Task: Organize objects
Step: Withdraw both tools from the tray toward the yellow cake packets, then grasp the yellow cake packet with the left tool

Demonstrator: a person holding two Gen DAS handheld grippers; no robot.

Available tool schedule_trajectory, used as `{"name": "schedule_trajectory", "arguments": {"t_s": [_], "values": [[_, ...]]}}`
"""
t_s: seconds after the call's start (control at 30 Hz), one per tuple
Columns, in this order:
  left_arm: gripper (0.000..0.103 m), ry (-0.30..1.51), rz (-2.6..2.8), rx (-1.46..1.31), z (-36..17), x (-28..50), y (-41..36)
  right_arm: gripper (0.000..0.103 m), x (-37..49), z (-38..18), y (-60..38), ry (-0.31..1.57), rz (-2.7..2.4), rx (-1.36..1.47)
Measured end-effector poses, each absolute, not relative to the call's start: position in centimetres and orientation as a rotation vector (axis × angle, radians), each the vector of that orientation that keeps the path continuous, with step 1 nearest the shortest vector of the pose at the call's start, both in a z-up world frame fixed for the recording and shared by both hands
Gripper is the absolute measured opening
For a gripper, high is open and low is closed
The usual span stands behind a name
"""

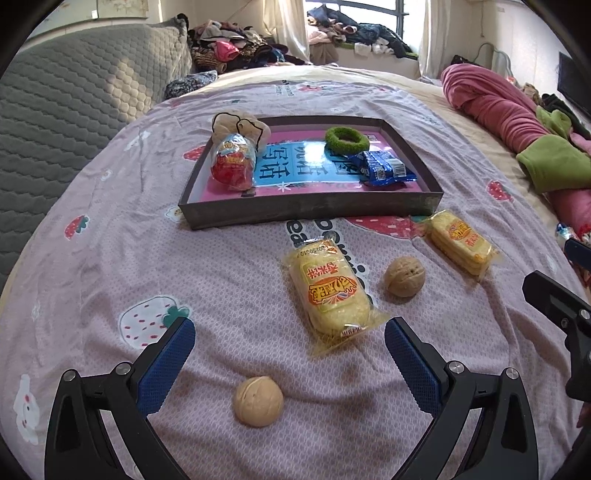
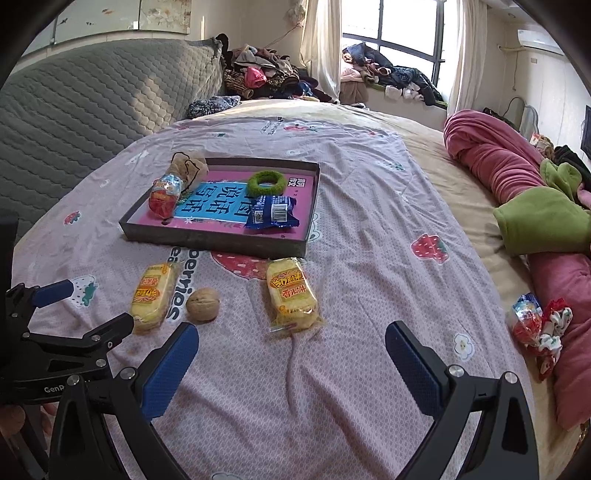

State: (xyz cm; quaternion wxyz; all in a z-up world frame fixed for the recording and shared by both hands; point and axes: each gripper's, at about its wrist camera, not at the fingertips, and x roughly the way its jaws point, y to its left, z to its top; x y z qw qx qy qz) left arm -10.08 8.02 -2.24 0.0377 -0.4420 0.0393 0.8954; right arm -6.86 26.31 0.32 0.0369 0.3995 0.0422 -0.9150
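Both grippers hover open over the bed: left gripper (image 1: 290, 354) straddles a walnut (image 1: 258, 401); yellow snack packet (image 1: 330, 291) lies lengthwise just ahead, toward the tray (image 1: 310, 212).

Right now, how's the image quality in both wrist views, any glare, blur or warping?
Left wrist view: strong fisheye bending of the tray edges, window blown out, near walnut sharp. Right wrist view: same warping, bright window, black corners, bedspread evenly lit, no motion blur.
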Motion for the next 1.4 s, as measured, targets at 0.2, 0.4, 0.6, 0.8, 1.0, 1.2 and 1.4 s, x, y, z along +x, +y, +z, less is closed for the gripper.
{"name": "schedule_trajectory", "arguments": {"t_s": [0.2,0.4,0.6,0.8,1.0,1.2,1.4], "values": [[0.102,0.139,2.739,-1.381,-3.1,-11.7,8.4,0.102,-8.7,-1.2,26.2,0.155,-2.79,1.269],[0.102,0.125,2.729,-1.417,-4.1,-13.5,8.6,0.102,-10.4,-3.0,26.5,0.145,-2.77,1.315],[0.102,0.117,2.723,-1.435,-4.8,-14.9,8.9,0.102,-11.8,-4.0,26.6,0.147,-2.756,1.337],[0.102,0.095,2.698,-1.471,-5.7,-15.9,9.1,0.102,-13.0,-4.8,26.3,0.183,-2.754,1.346],[0.083,0.082,2.666,-1.505,-6.7,-16.2,9.1,0.092,-14.5,-5.9,26.7,0.176,-2.747,1.386],[0.045,0.043,2.665,-1.501,-6.4,-16.5,8.4,0.055,-15.3,-6.7,27.0,0.132,-2.719,1.409],[0.043,-0.04,2.632,-1.484,-6.1,-16.6,7.4,0.042,-14.9,-6.2,26.8,0.097,-2.705,1.372]]}}
